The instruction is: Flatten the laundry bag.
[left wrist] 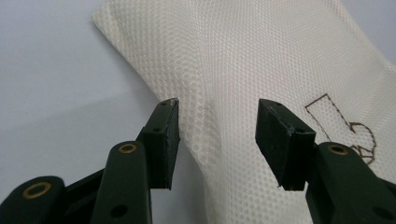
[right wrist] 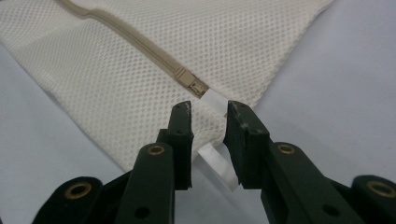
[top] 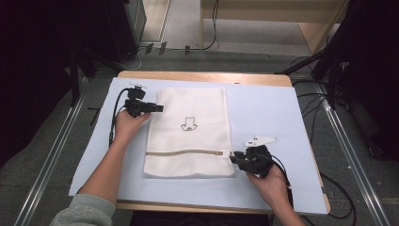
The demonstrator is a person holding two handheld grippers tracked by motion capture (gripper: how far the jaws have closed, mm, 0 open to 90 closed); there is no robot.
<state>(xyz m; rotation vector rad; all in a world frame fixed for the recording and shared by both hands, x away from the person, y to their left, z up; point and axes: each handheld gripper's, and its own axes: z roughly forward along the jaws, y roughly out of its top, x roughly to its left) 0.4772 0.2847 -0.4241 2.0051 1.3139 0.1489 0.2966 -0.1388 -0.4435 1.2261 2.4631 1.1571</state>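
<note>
Mesh laundry bag (top: pixel 188 133) is seen in the high view laid flat in the middle of the pale sheet (top: pixel 268 108) covering the table, its zipper (top: pixel 183 152) running across near the person's end. The left gripper (top: pixel 157 108) is held at the bag's far left edge, the right gripper (top: pixel 234 159) at the zipper's right end. A white plate (top: pixel 260 140) lies just beside that hand.

In the left gripper view, the jaws stand apart over the bag's edge (left wrist: pixel 205 121), with mesh between them but not pressed. A closing made too high could be expected to catch nothing, or only a single layer, so that the bag would slide instead of being held.

In the right gripper view, the jaws are parted around a white tab (right wrist: pixel 215 100) beside the zipper's end (right wrist: pixel 192 86), and nothing is gripped. The tab is small and limp; it could be pushed aside or nipped at its tip, and a pull might then slip off.
</note>
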